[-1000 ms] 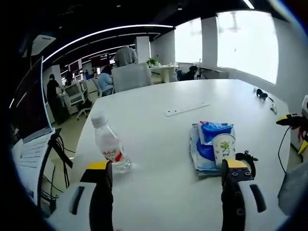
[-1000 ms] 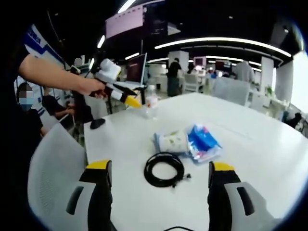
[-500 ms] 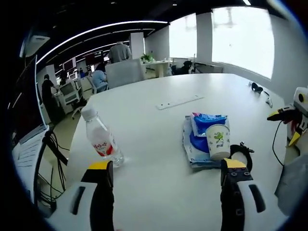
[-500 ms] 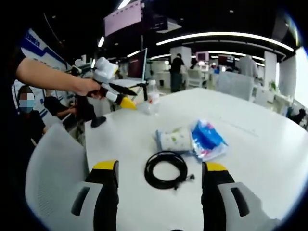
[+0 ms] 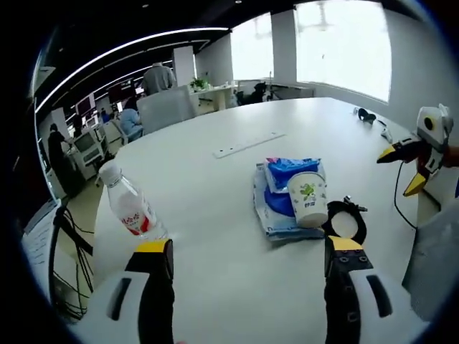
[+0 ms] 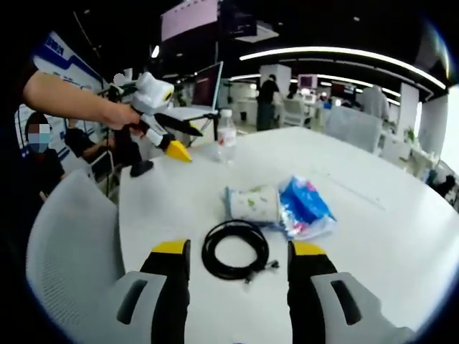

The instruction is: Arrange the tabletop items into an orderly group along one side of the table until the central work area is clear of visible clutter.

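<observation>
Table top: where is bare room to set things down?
Bare table lies between the water bottle and the blue packet, and beyond the white strip. It is crowded where paper cup, packet and coiled cable cluster.

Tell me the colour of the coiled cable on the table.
Black; the coiled cable shows best in the right gripper view.

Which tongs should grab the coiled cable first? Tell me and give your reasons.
Right. The right tongs are open and lined up with the black cable coil just ahead of them. The left tongs point nearer the water bottle.
</observation>
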`<action>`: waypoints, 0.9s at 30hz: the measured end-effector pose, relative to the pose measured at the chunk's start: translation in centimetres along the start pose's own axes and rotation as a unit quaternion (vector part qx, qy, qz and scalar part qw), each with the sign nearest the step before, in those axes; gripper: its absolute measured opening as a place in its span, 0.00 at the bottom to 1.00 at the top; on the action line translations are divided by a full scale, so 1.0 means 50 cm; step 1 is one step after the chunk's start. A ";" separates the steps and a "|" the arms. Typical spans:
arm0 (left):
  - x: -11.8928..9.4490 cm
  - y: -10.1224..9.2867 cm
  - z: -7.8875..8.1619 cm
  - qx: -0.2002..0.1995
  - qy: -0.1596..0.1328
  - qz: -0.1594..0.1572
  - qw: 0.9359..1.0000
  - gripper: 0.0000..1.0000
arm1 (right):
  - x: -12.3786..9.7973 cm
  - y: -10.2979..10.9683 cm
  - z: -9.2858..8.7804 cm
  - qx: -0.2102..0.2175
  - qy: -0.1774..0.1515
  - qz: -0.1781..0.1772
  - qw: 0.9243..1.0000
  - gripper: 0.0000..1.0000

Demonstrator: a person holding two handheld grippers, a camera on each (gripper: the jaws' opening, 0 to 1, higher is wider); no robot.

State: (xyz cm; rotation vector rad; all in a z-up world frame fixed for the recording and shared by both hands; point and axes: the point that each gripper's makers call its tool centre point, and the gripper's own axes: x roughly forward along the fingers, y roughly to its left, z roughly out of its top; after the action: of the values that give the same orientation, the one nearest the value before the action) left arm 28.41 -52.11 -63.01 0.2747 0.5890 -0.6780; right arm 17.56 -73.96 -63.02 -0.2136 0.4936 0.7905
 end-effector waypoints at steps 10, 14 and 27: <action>0.013 -0.028 0.009 -0.013 0.001 -0.019 1.000 0.78 | 0.016 -0.017 0.005 -0.017 0.015 0.008 1.000 0.42; 0.018 -0.046 0.019 -0.010 -0.003 -0.028 1.000 0.78 | 0.024 -0.024 0.011 -0.025 0.017 0.006 1.000 0.42; 0.036 -0.101 0.014 0.033 0.010 -0.058 0.998 0.75 | 0.055 -0.032 0.011 -0.043 0.029 0.015 0.999 0.38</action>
State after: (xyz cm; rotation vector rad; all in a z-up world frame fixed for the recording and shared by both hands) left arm 26.51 -57.09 -63.75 0.3110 0.6047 -0.8095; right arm 20.54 -73.13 -63.92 -0.3104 0.5190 0.8382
